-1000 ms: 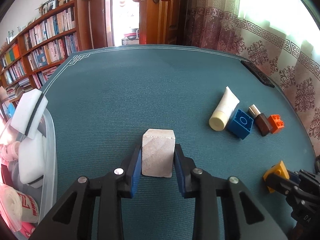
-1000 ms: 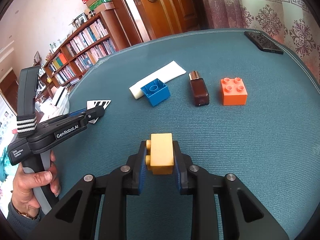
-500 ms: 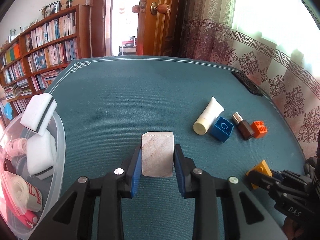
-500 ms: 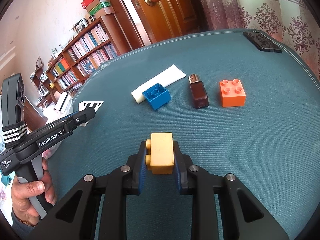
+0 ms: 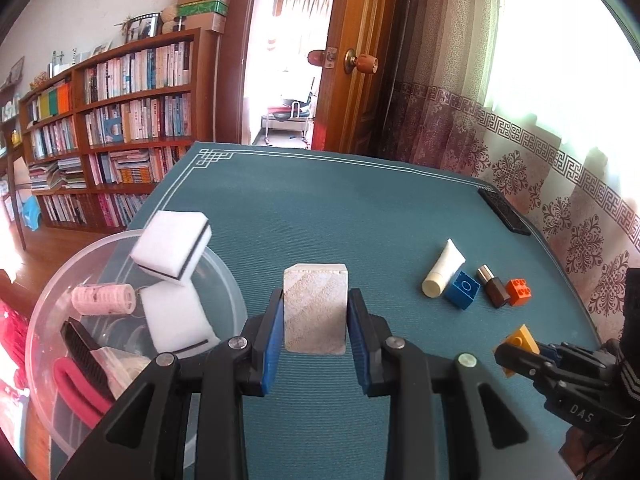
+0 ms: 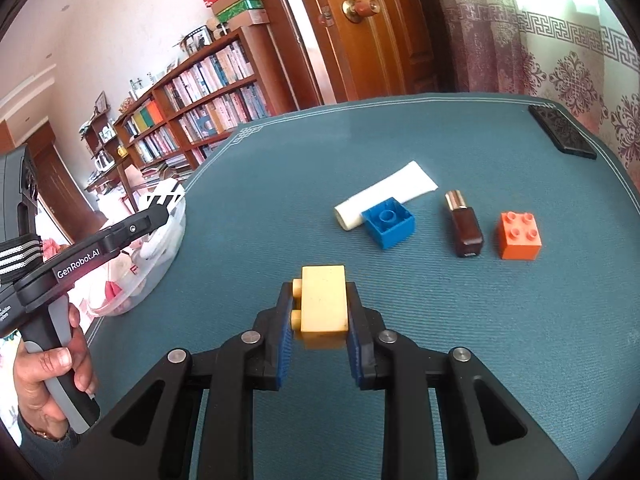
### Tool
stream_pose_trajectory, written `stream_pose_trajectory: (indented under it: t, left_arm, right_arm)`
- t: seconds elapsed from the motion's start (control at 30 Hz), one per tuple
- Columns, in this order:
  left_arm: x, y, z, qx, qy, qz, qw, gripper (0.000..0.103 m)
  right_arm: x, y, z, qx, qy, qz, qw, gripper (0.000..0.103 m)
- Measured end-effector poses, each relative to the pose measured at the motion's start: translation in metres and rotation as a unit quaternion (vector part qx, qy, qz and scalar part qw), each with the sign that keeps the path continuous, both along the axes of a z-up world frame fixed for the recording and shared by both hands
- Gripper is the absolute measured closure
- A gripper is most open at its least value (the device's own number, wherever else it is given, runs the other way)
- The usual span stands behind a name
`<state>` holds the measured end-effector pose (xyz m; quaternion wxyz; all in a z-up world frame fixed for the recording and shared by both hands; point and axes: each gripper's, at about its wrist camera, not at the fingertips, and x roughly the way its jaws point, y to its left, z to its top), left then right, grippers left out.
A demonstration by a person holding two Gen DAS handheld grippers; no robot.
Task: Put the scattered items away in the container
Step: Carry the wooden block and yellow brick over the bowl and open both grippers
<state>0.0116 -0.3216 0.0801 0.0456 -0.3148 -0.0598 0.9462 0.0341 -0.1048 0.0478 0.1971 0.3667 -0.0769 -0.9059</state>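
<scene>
Left gripper [image 5: 315, 316]: pinching a pale stone-like block [image 5: 315, 307] between its blue pads, held above the teal table [image 5: 320, 200], just right of the bowl's rim.
Right gripper [image 6: 322, 312]: clamped on a yellow brick [image 6: 323, 298], studs facing left, above the table's near half.
Bowl [image 5: 52, 280]: clear plastic, at the table's left edge; from the right wrist camera it shows behind the left gripper's tip.
Bowl contents: a white sponge [image 5: 172, 246] with a dark stripe leaning over the far rim, a second white sponge [image 5: 174, 320] below it, a pink roller [image 5: 105, 298], a black comb [image 5: 84, 354] and a red item partly hidden under it.
Items on the table: a white tube [image 6: 384, 196], a blue brick [image 6: 388, 226] touching the tube's capped end, a brown bottle [image 6: 464, 228] with a metallic cap, and an orange brick [image 6: 519, 235], lined up left to right on the far right side, the last two near but apart.
Far right edge: a flat black device [image 6: 562, 132] lying by the curtain [image 6: 560, 52].
Hand [image 6: 48, 376]: wrapped around the left gripper's grey handle, a dark sleeve at the wrist.
Background: bookshelf [image 5: 120, 120] full of books, wooden door [image 5: 360, 52] standing open.
</scene>
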Motion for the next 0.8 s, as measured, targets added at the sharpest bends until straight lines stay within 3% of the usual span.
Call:
stream_pose_trajectory:
  t: [0.37, 0.8]
  left_arm:
    - [0.012, -0.078, 0.005, 0.009, 0.013, 0.083, 0.9964, 0.069]
    - [0.011, -0.126, -0.007, 0.006, -0.001, 0.128, 0.9918, 0.069]
  right_arm:
    - [-0.005, -0.082, 0.024, -0.022, 0.025, 0.072, 0.997, 0.078]
    - [-0.014, -0.174, 0.036, -0.032, 0.048, 0.142, 0.988, 0.078]
